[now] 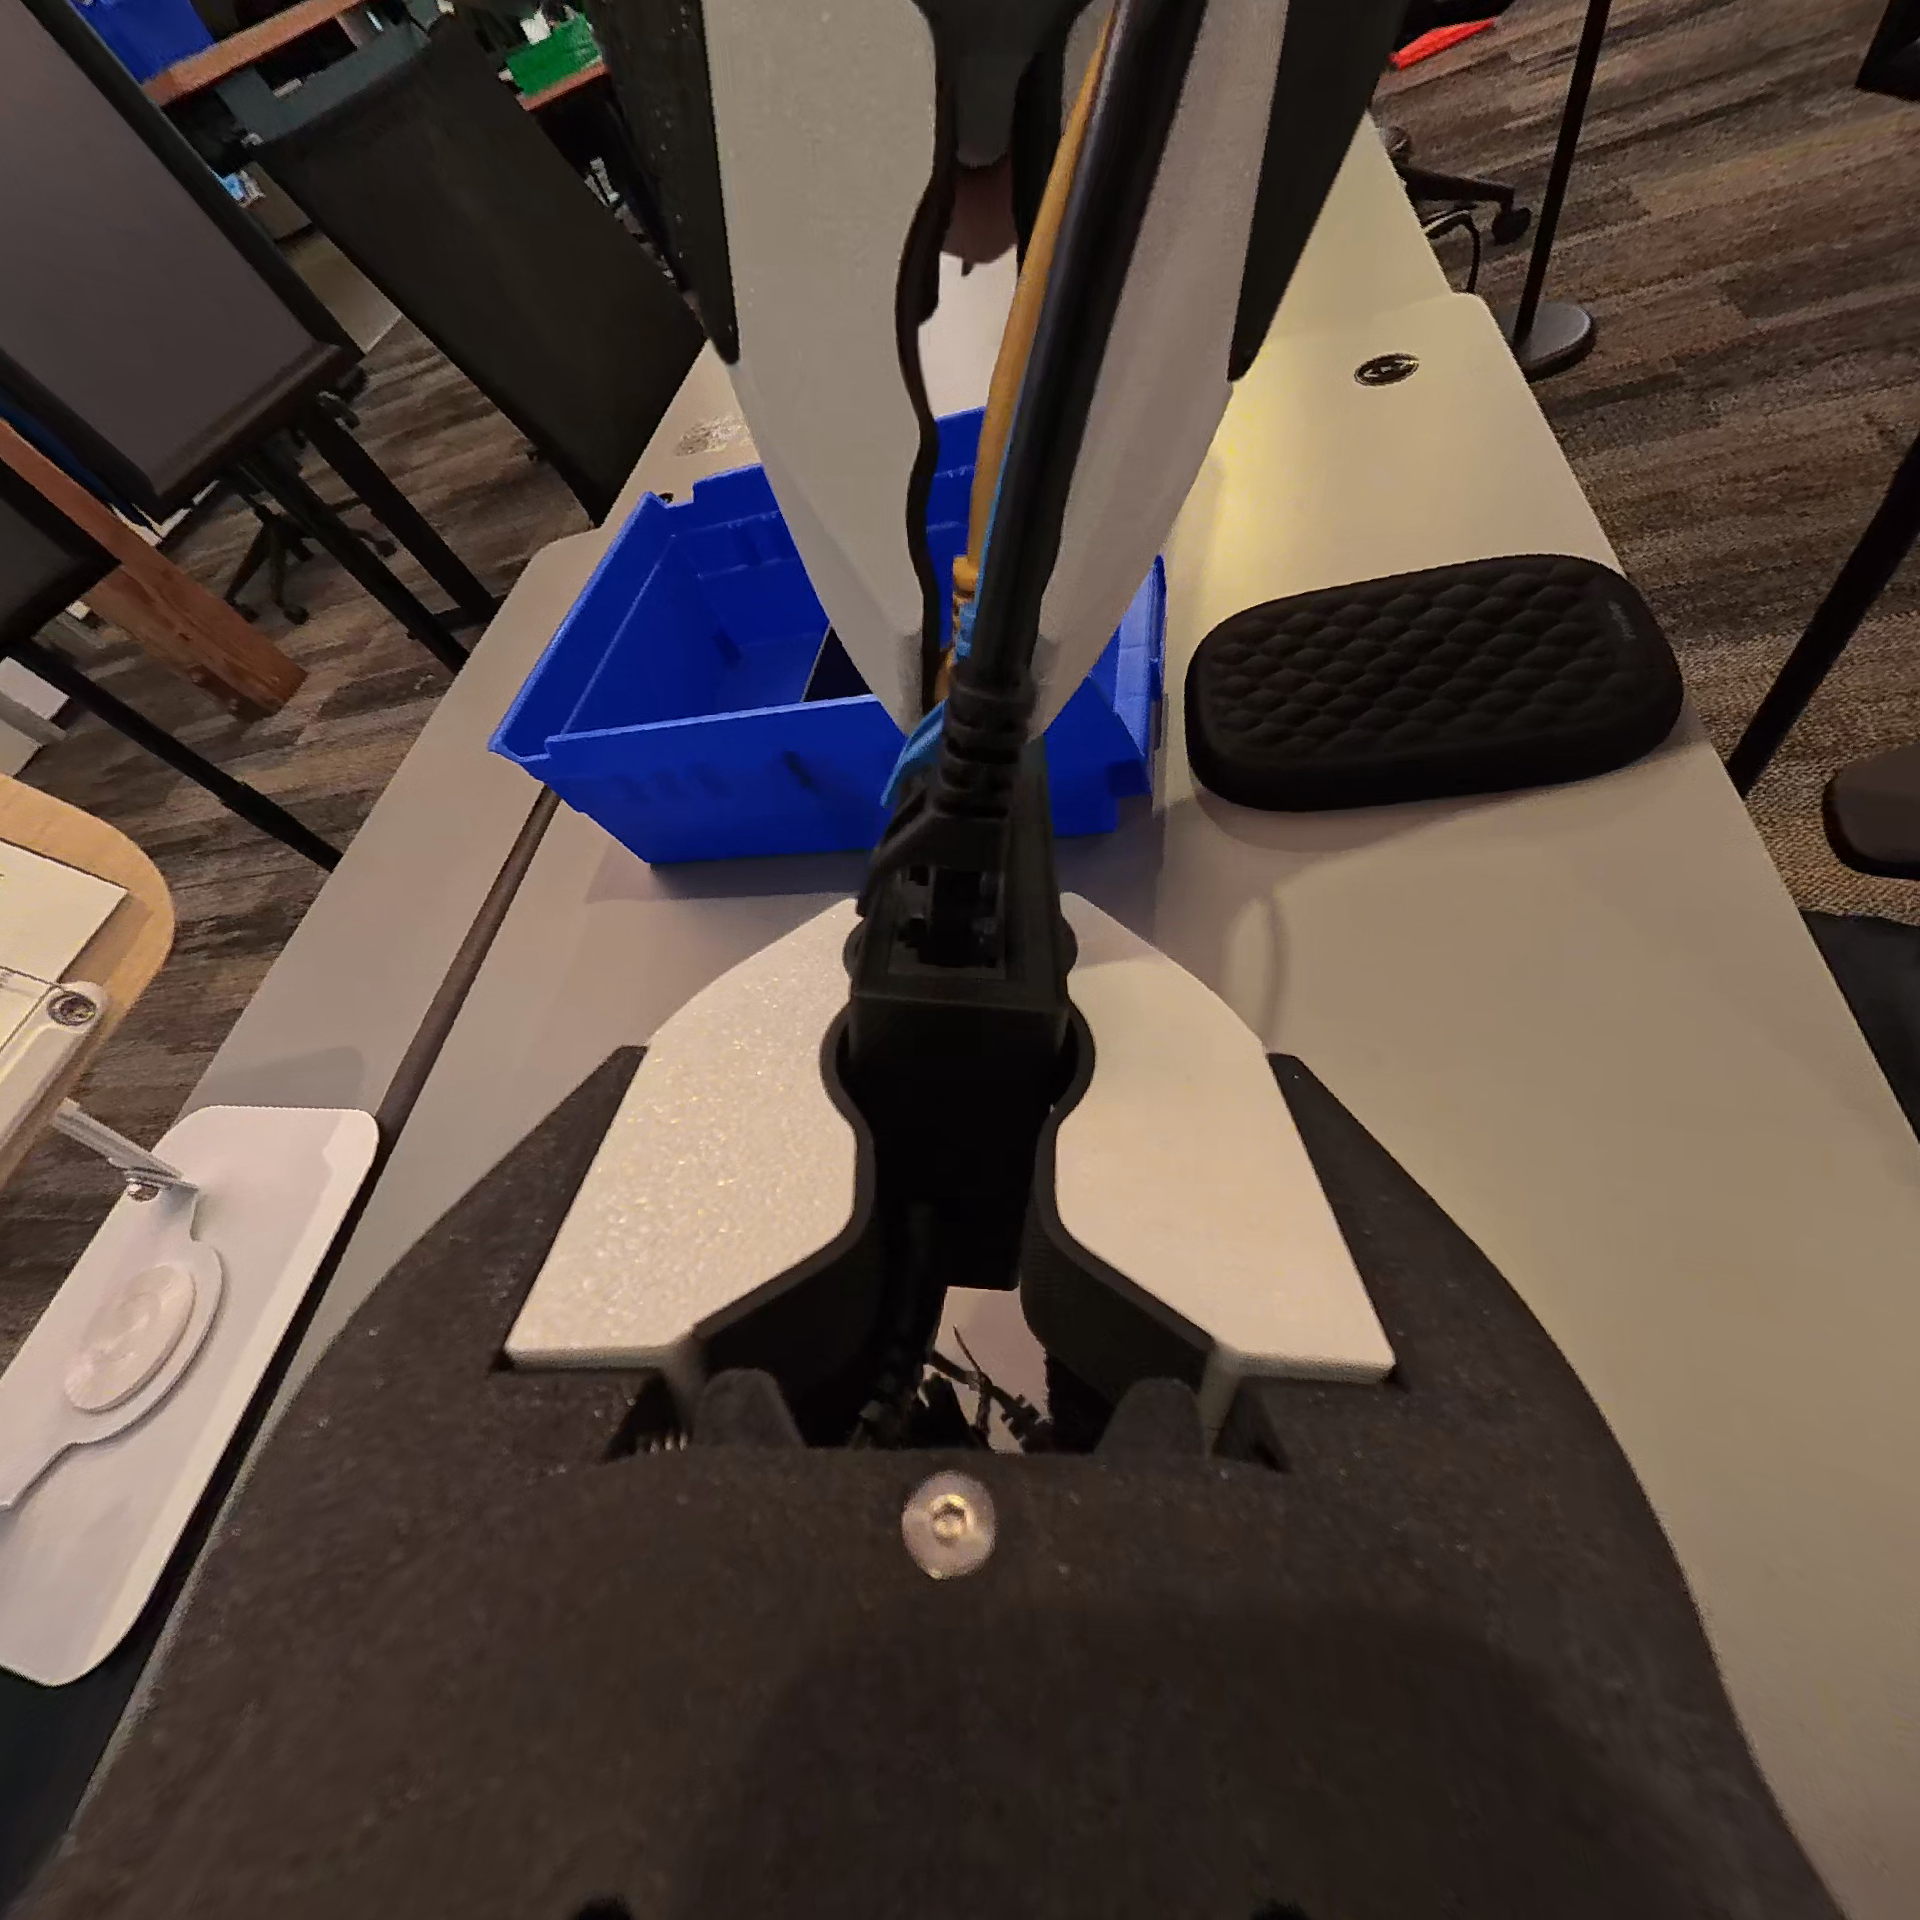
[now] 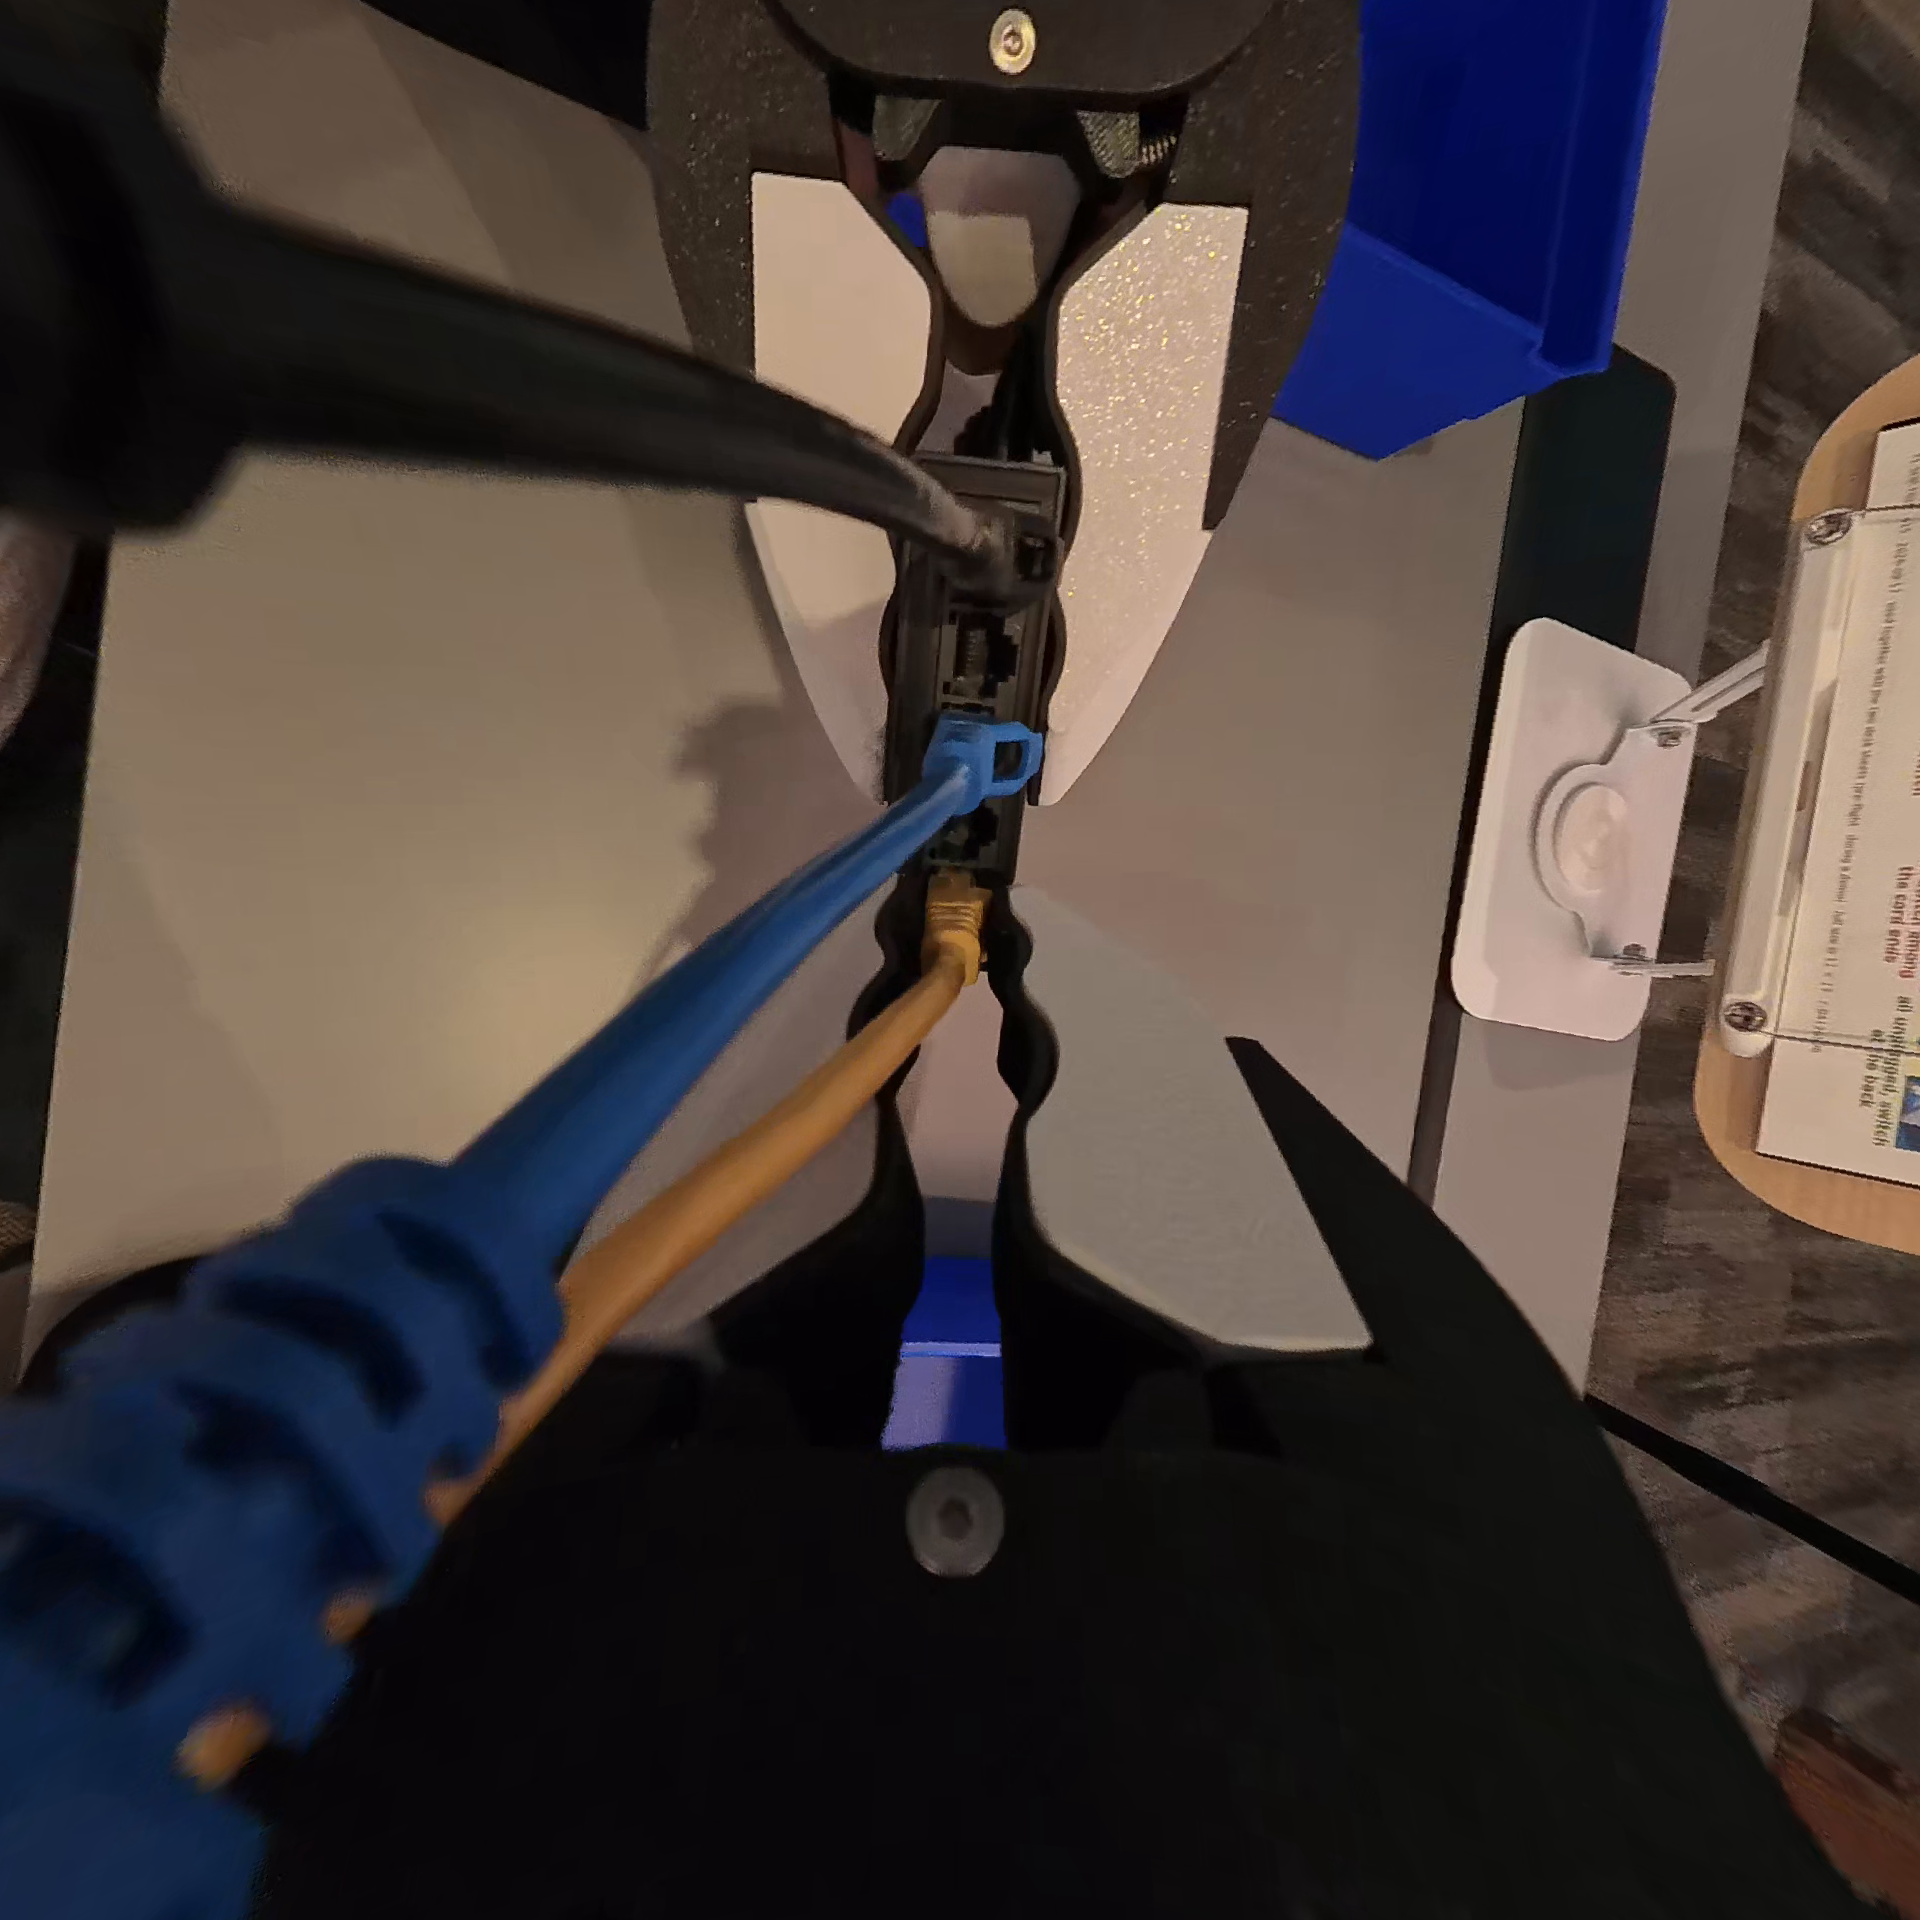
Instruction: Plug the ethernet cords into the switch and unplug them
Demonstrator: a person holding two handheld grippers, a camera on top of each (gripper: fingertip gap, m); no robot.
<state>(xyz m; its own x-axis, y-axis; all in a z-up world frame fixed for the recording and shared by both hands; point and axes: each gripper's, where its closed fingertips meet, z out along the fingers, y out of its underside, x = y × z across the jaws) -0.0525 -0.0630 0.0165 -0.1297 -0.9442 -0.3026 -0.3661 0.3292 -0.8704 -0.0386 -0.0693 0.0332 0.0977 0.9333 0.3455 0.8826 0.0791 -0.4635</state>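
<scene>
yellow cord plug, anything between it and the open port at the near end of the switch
Nothing visible does. In the right wrist view the yellow cord plug, between the right gripper's fingers, sits just short of the switch. The nearest port is open. The blue plug sits one port further along.

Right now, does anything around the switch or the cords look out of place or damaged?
Nothing stands out. The left tool grips the black switch, with the black cord and blue cord plugged in. The right tool pinches the yellow cord's plug at the switch's end.
</scene>
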